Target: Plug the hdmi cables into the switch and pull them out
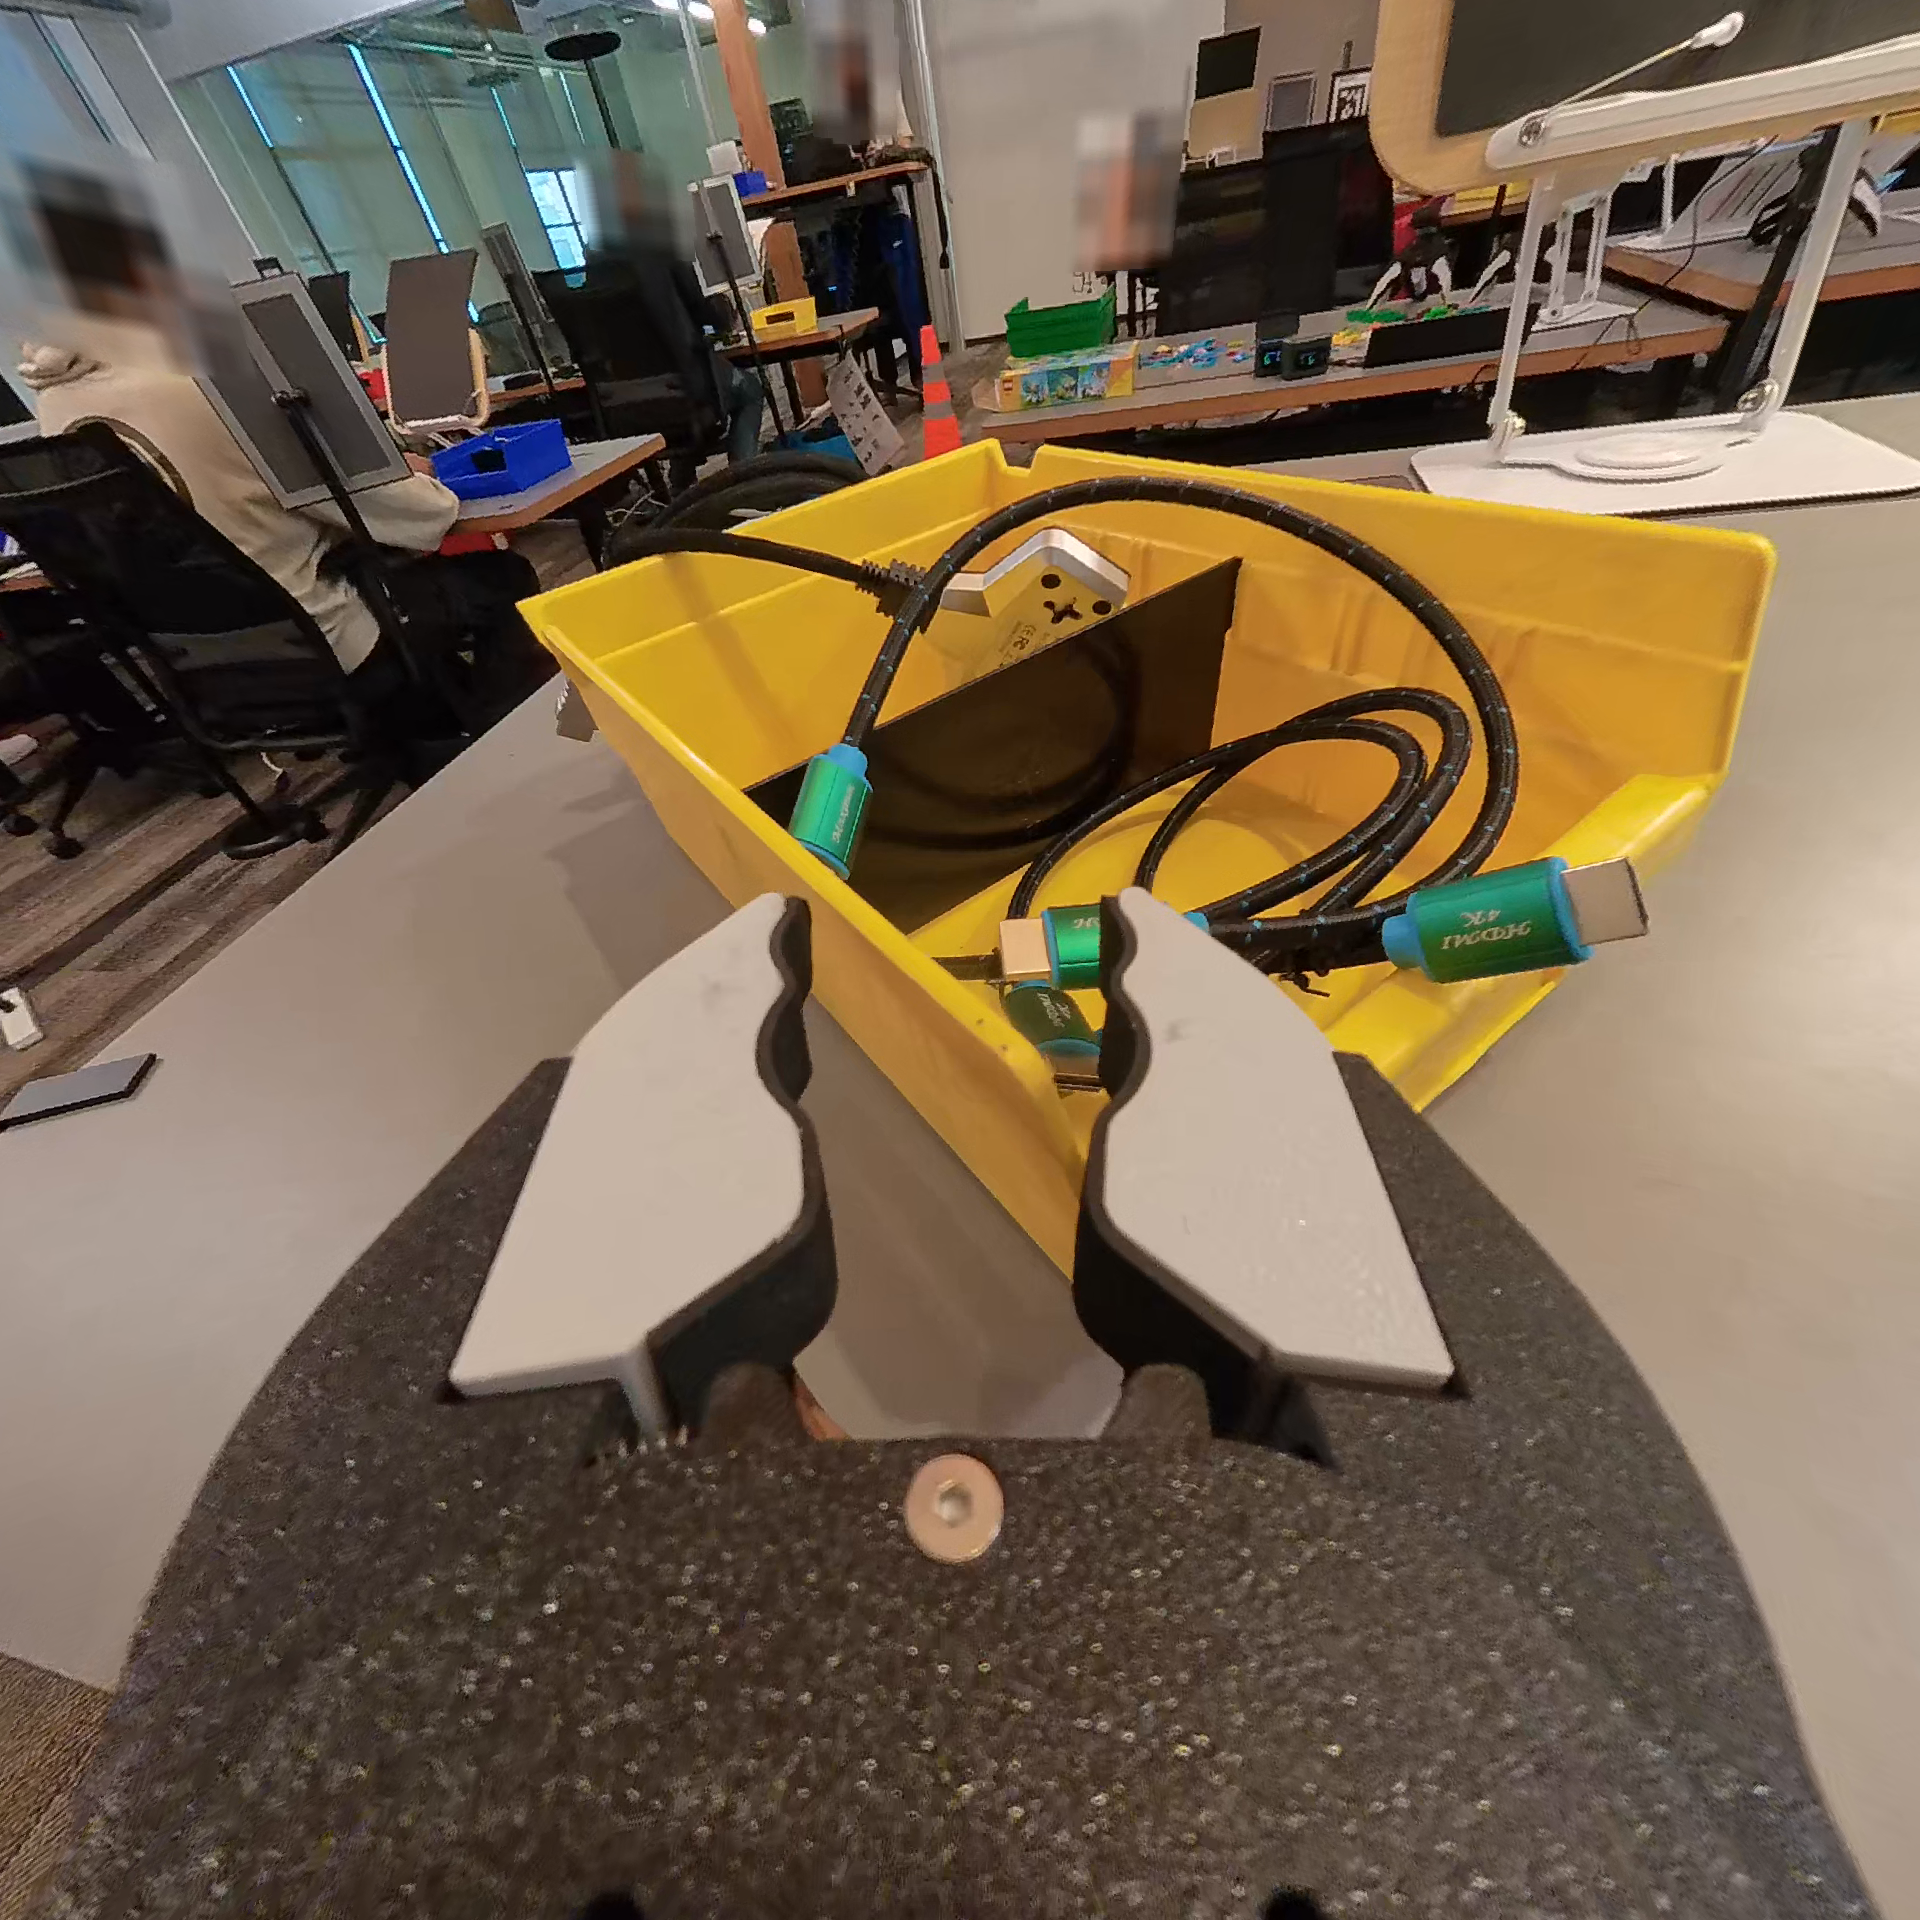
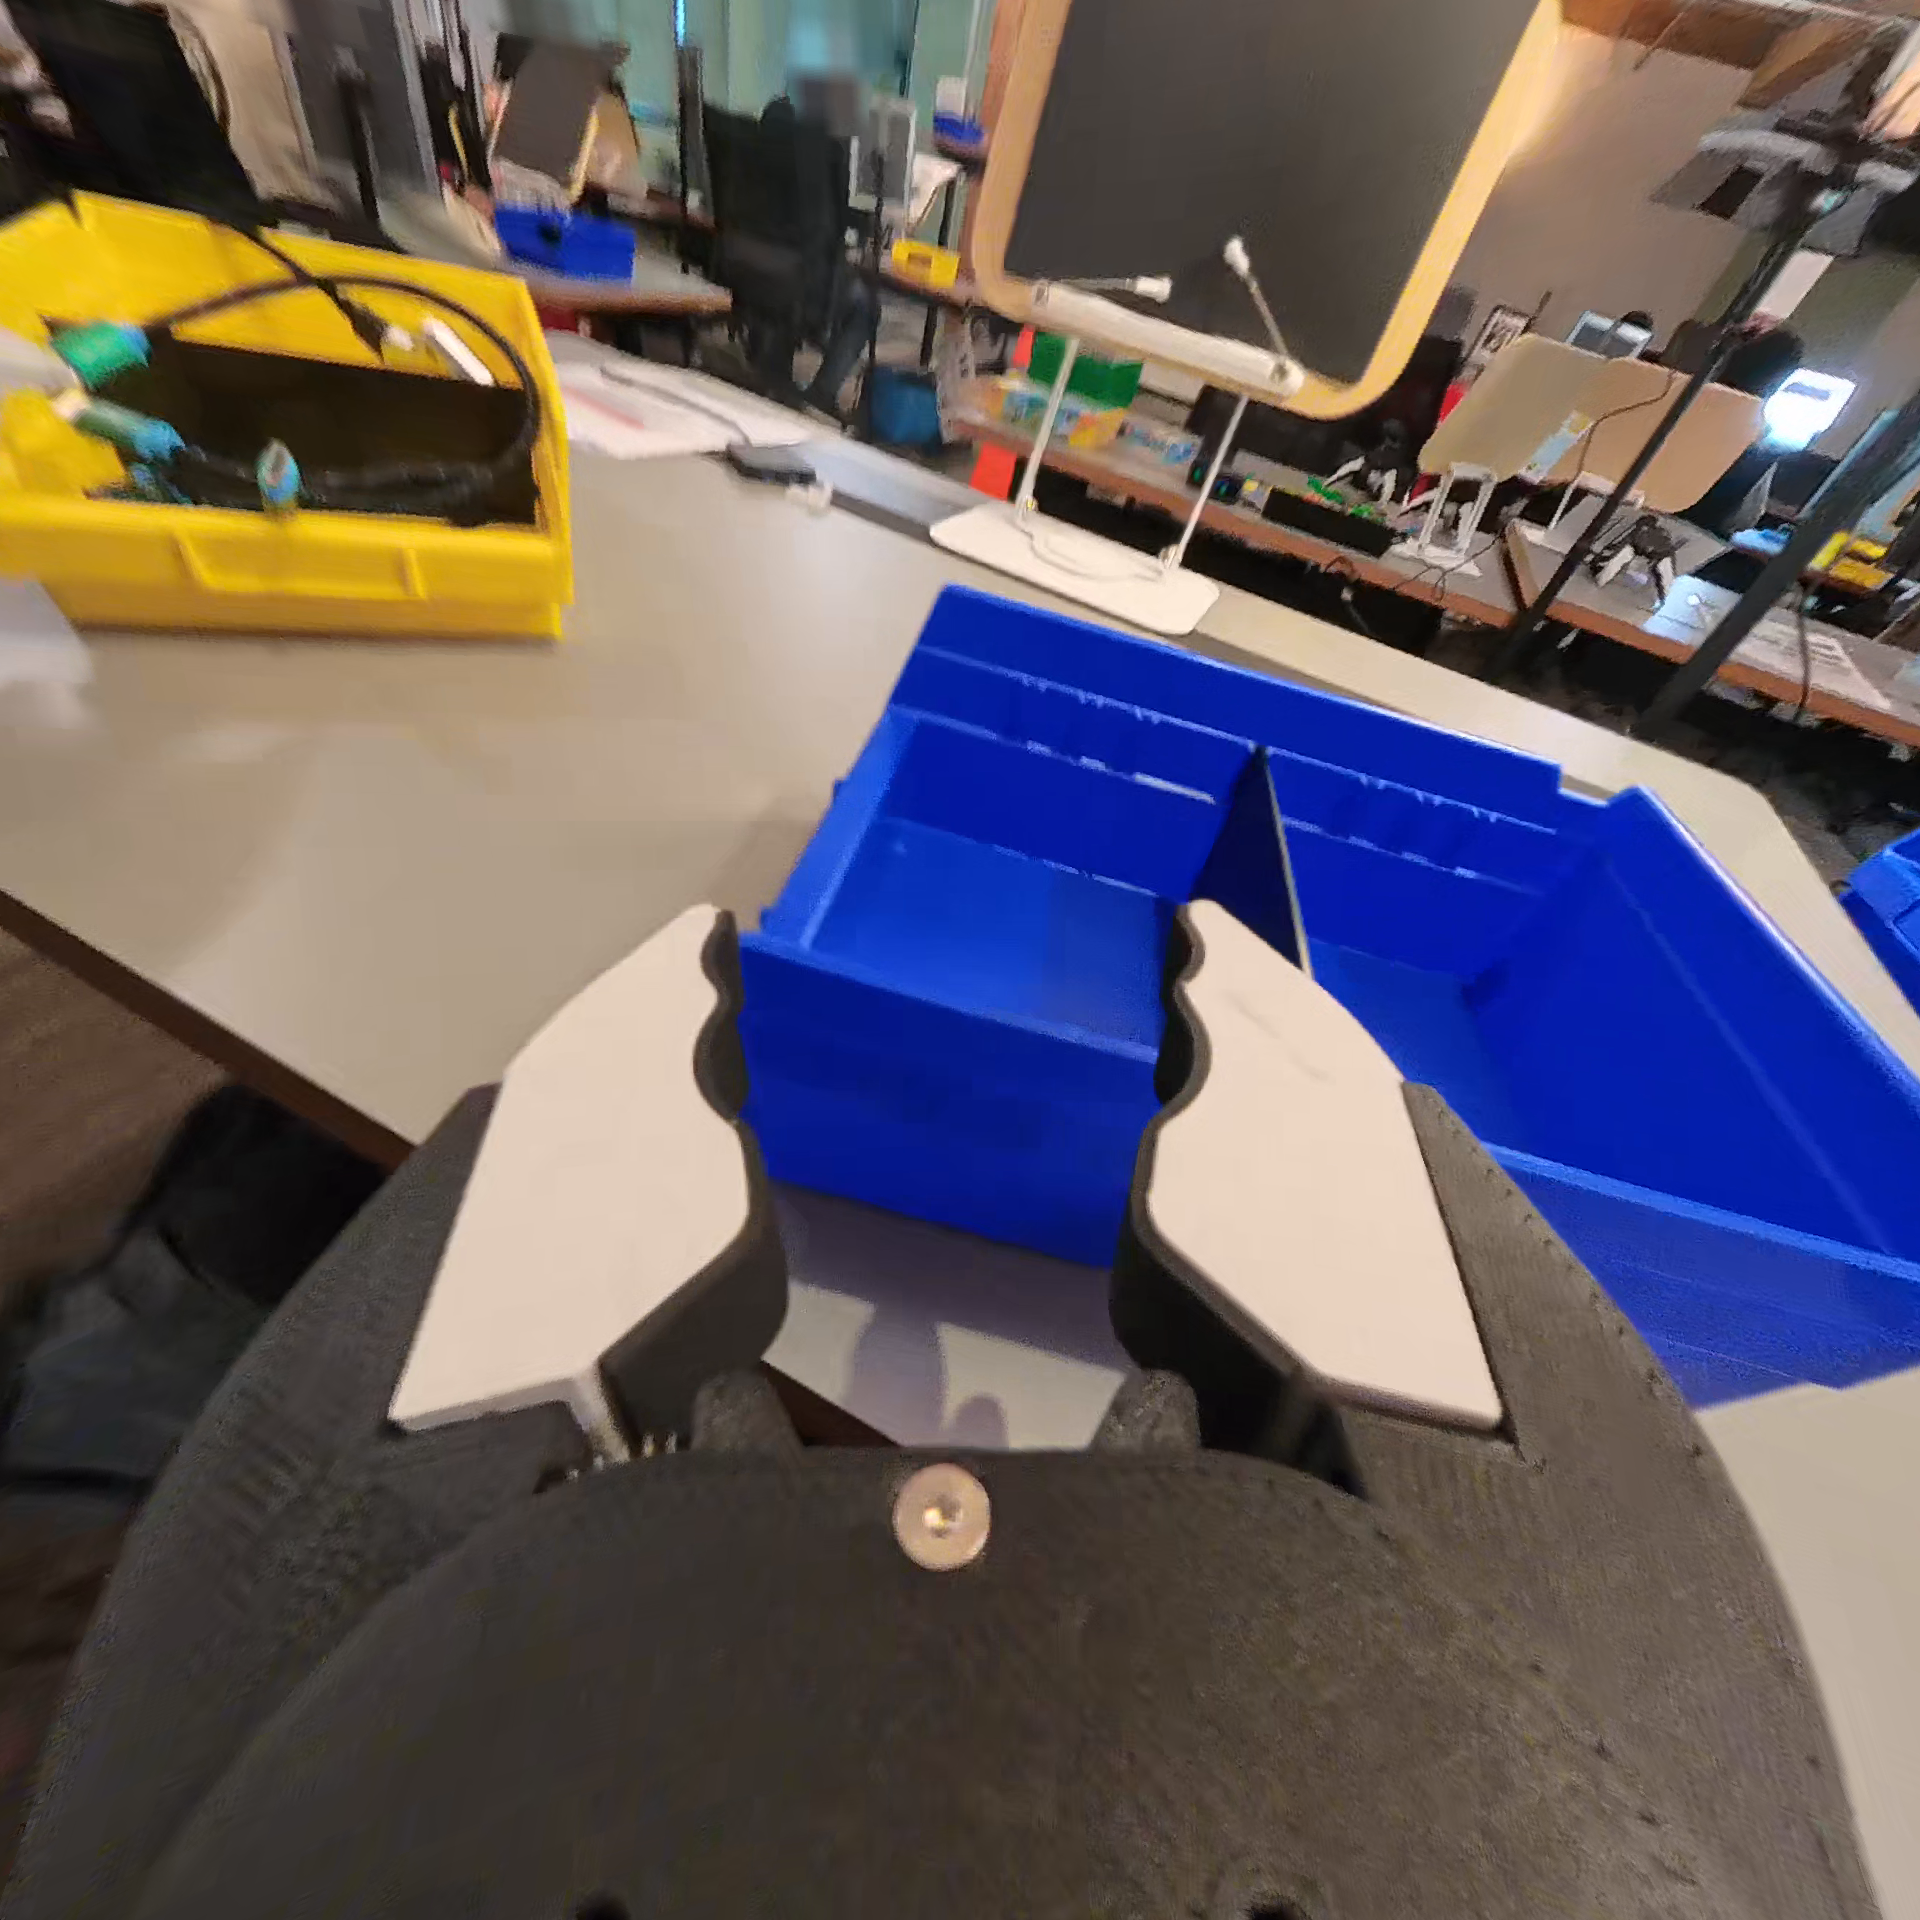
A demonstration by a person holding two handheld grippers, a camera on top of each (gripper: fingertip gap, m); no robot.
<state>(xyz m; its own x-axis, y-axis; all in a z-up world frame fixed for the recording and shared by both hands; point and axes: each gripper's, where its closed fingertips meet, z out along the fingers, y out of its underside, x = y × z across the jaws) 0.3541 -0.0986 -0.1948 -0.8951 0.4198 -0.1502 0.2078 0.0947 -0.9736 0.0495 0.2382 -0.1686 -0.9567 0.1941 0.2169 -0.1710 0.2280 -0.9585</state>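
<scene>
Big grey worktop [image 1: 312,1039] in a busy open office, with dark floor below, more desks behind, black chairs, tall windows, an orange cone [image 1: 938,395] and a person in a light hoodie [image 1: 208,488] sitting at the far left. On the worktop, a yellow bin [image 1: 935,1060] with a black divider [image 1: 1039,707] inside. Lying in the bin, black braided hdmi cables [image 1: 1455,675] with green and blue plugs; one plug [image 1: 1496,920] poking out over the low front lip, another plug [image 1: 831,810] leaning on the divider. Silver switch [image 1: 1029,587] behind the divider at the back of the bin, with a black cord going into it. Writing printed on the green plugs and small marks on the switch, not read out here. Left tongs [image 1: 956,935] wide open and holding nothing, hanging just before the near corner of the yellow bin, one tip over the bin's edge. Right tongs [image 2: 951,956] also spread open and empty, held over a blue bin [image 2: 1558,1226] with a thin divider and nothing seen inside. Yellow bin [image 2: 312,582] far off to the left in the right wrist view, blurry. White stand [image 2: 1081,566] holding a dark board with a wood rim at the back of the worktop. Small dark flat thing [image 1: 78,1086] near the left edge.
</scene>
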